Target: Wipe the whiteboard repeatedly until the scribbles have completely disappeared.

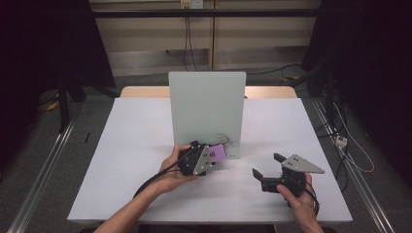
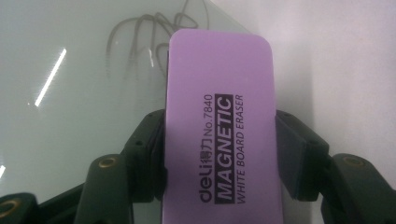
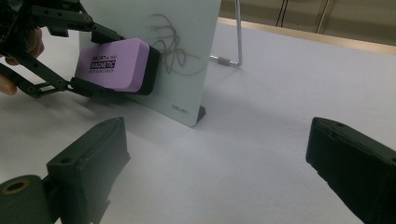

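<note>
1. Nearest the person, at about 5 o'clock on the table (image 1: 121, 160), the right gripper (image 1: 268, 167) rests low with its jaws spread wide and nothing between them.
2. Farther in, near the middle, the left gripper (image 1: 206, 159) clamps a purple eraser (image 2: 219, 135) by its long sides.
3. Beyond it, toward 12 o'clock, stands a small whiteboard (image 1: 206, 107); the eraser's dark felt side faces it, just beside the scribble (image 3: 170, 44).
4. Judging by this, the scribble is not yet wiped off; erasing it is what remains.
</note>
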`<move>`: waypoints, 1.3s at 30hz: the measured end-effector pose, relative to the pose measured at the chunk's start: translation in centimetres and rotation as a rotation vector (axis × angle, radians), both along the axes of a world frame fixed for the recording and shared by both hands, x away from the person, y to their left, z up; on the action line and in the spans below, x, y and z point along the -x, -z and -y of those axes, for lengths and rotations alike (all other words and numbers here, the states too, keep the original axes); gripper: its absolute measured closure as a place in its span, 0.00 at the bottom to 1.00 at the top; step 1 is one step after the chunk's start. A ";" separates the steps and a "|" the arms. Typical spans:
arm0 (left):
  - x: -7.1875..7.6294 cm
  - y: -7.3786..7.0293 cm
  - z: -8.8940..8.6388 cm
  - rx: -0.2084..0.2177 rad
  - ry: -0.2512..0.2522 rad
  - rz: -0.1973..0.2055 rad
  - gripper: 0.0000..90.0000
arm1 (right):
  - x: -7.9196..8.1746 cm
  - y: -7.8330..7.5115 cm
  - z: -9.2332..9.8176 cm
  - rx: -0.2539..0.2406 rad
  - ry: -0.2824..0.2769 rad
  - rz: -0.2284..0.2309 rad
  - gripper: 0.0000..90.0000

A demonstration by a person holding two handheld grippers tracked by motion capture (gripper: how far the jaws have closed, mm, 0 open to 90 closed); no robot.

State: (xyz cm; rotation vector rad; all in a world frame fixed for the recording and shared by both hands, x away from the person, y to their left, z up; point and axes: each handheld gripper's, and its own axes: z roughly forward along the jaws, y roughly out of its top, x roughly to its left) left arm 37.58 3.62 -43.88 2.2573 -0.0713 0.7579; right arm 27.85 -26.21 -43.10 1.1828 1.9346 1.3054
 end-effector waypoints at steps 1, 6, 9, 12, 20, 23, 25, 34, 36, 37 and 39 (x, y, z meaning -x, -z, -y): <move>0.0 -0.3 0.0 0.009 -0.012 0.008 0.46 | 0.0 0.0 0.0 0.000 0.000 0.000 0.06; -1.2 -3.1 -0.2 0.085 -0.053 0.021 0.46 | -0.1 0.0 0.0 -0.004 0.005 -0.002 0.06; -1.9 -4.9 -0.4 0.141 -0.077 0.044 0.45 | 0.0 0.0 0.0 -0.002 0.003 -0.002 0.06; -2.7 -6.3 -0.8 0.207 -0.087 0.011 0.46 | 0.0 0.0 0.1 -0.002 0.005 0.001 0.06; -1.8 -4.6 0.7 0.130 -0.061 0.053 0.45 | 0.1 0.0 0.0 0.002 0.004 0.002 0.06; -1.5 -3.9 1.3 0.098 -0.043 0.050 0.45 | 0.1 0.0 0.1 -0.002 0.007 0.000 0.06; -1.3 -3.4 1.6 0.081 -0.031 0.040 0.45 | 0.0 0.0 0.1 -0.002 0.006 0.001 0.06; -0.1 -0.7 3.5 -0.002 0.018 -0.002 0.45 | 0.1 0.0 0.1 -0.003 0.007 0.002 0.06; -0.1 -0.6 3.7 -0.022 0.031 -0.002 0.45 | 0.1 -0.1 0.1 0.000 0.005 0.002 0.06; 0.0 -0.4 3.8 -0.025 0.030 -0.007 0.45 | 0.1 0.0 0.1 -0.001 0.005 0.001 0.06; 0.1 -0.4 3.9 -0.089 0.044 0.022 0.45 | 0.1 0.0 0.1 0.000 0.005 0.002 0.06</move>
